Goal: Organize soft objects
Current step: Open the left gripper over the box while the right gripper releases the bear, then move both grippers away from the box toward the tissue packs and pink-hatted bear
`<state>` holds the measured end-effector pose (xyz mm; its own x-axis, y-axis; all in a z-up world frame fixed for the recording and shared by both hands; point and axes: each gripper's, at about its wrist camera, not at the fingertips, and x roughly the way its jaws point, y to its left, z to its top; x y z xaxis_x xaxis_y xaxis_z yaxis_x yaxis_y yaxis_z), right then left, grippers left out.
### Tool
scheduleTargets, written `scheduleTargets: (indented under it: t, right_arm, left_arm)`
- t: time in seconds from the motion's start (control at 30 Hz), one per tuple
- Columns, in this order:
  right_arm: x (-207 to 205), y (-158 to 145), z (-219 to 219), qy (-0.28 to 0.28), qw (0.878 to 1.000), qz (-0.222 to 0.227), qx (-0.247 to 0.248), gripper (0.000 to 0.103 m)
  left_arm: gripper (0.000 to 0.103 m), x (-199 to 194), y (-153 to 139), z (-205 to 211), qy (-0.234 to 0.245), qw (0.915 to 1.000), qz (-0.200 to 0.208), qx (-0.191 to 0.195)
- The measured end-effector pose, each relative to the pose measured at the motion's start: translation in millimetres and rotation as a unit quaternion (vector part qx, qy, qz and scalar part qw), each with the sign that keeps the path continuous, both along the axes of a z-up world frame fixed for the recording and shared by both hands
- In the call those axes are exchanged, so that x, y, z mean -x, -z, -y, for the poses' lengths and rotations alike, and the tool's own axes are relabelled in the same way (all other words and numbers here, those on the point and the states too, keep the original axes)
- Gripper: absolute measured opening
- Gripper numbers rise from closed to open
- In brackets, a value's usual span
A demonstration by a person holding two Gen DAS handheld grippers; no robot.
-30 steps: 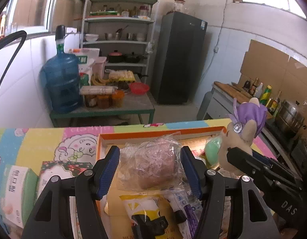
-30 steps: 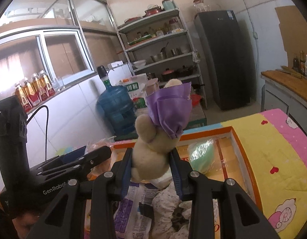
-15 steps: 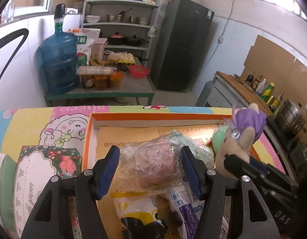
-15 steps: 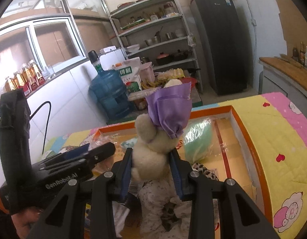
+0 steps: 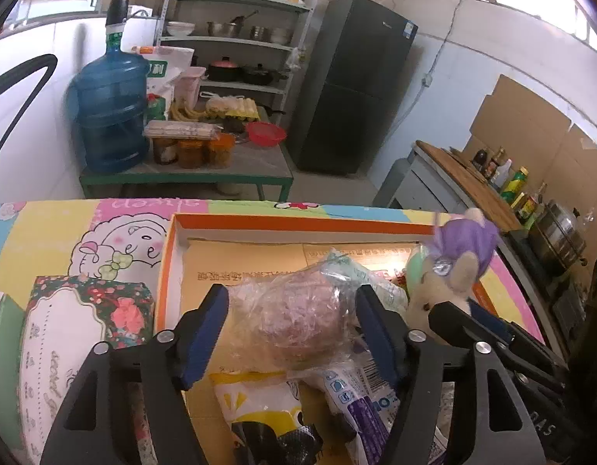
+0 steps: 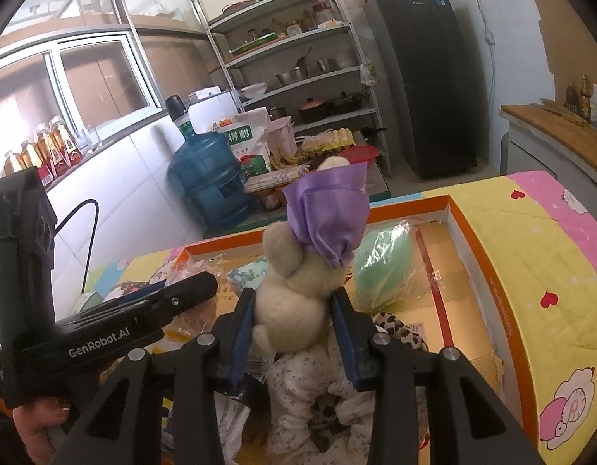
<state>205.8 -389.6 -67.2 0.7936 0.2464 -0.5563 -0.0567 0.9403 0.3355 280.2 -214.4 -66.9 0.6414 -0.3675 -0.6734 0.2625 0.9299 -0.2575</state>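
The left tongs (image 5: 291,323) are opening, and the bagged soft lump (image 5: 294,319) sits right between them, low over the orange box (image 5: 298,224). To the right, the right tongs (image 6: 294,319) are opening too, with the plush toy (image 6: 298,294) upright between them, over the clothes in the same box.

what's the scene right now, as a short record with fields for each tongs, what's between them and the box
left tongs: jaws opening, either side of the clear bag with a pinkish lump, a gap showing at the left pad
right tongs: jaws opening, cream plush toy with purple cloth upright between the pads
box: shallow orange-rimmed cardboard box on the cartoon-print cloth
inside box: green bagged item, floral fabric, packets
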Motion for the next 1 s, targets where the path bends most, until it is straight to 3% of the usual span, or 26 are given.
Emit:
scheduleTargets:
  t: [0.1, 0.57, 1.0]
  right_arm:
    - [2, -3, 2, 0.003, 1.000, 0.009, -0.003, 0.057]
    - [12, -10, 10, 0.011, 0.999, 0.032, -0.020, 0.057]
    - [30, -24, 3, 0.017, 0.998, 0.052, -0.010, 0.057]
  left_arm:
    - [0.075, 4, -4, -2, -0.006, 0.9999, 0.009, 0.002]
    - [0.075, 24, -28, -13, -0.017, 0.9990, 0.040, 0.006]
    - [0.075, 57, -58, -28, -0.034, 0.9953, 0.090, -0.016]
